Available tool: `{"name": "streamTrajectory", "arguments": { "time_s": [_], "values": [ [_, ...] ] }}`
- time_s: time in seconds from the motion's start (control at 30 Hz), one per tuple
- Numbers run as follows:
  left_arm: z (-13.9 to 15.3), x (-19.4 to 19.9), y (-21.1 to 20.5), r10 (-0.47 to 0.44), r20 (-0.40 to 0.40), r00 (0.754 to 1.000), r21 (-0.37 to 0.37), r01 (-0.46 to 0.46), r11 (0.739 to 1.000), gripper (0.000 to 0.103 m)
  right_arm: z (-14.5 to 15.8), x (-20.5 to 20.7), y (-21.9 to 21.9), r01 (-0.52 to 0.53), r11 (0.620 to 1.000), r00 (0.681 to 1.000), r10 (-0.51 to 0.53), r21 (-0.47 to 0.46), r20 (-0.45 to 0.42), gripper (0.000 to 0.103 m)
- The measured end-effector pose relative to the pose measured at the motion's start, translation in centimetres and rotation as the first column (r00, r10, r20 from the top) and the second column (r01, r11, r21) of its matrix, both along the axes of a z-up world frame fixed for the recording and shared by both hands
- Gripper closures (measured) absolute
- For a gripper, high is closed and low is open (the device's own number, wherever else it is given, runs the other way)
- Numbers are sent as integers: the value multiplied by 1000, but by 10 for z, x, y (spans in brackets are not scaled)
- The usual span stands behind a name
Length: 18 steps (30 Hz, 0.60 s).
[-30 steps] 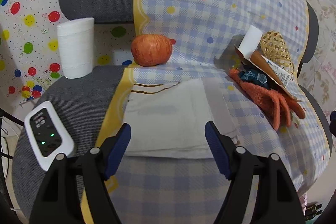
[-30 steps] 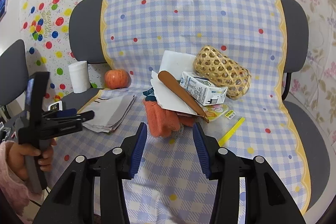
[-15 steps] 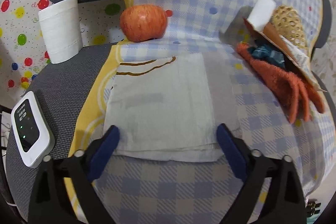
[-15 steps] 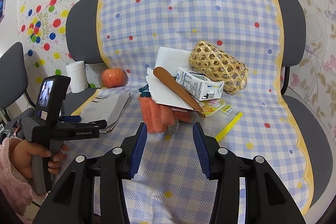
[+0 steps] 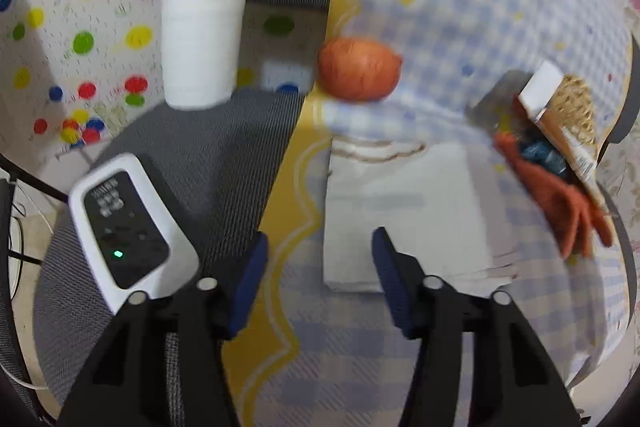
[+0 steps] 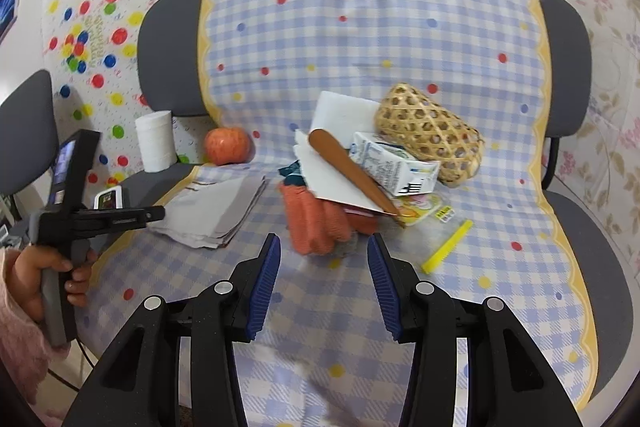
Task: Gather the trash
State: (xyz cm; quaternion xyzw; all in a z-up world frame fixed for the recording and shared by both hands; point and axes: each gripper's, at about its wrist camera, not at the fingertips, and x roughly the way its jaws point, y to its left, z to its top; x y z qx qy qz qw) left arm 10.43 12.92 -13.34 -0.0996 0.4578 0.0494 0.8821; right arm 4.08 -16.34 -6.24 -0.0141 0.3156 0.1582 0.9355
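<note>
Hovering over the folded grey napkin stack [image 5: 404, 215], the left gripper [image 5: 318, 259] is gaping wide, grasping nothing; its right finger is overlapping the stack's near-left corner. The stack is lying flat just in front of the apple [image 5: 358, 69], looking light, soft and floppy, so pinching its near edge seems best. Its long axis is running away toward the apple. The right gripper [image 6: 322, 255], likewise spread and empty, is waiting before the orange glove [image 6: 316, 223].
</note>
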Motion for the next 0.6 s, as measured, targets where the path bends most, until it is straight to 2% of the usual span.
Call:
{"name": "streamTrajectory", "arguments": {
  "time_s": [0.13,0.2,0.23,0.27,0.3,0.33,0.43,0.6],
  "values": [
    [-6,2,-18,-50,-16,999,122,51,991,53,1,0,2,-2,1000,1000,2,-10,2,56],
    [-6,2,-26,-74,-23,997,175,77,982,58,1,0,0,8,1000,1000,-8,-1,-2,56],
    [-6,1,-28,-84,-24,996,177,87,980,66,1,0,-2,13,1000,1000,-13,6,-4,56],
    [-5,0,-32,-104,-26,994,186,107,977,79,0,1,-4,18,1000,1000,-18,12,-7,56],
    [-4,0,-35,-121,-24,992,192,124,974,98,0,1,-6,23,1000,1000,-23,17,-8,56],
    [-3,0,-37,-129,-18,991,192,130,973,101,0,0,-8,26,999,1000,-26,19,-9,56],
    [8,-4,-28,-120,51,991,152,112,982,103,0,-1,-11,29,999,1000,-29,16,-9,56],
    [43,-16,-33,-170,200,965,244,119,962,103,-2,-1,-16,35,999,999,-35,22,-14,56]
  ]
}}
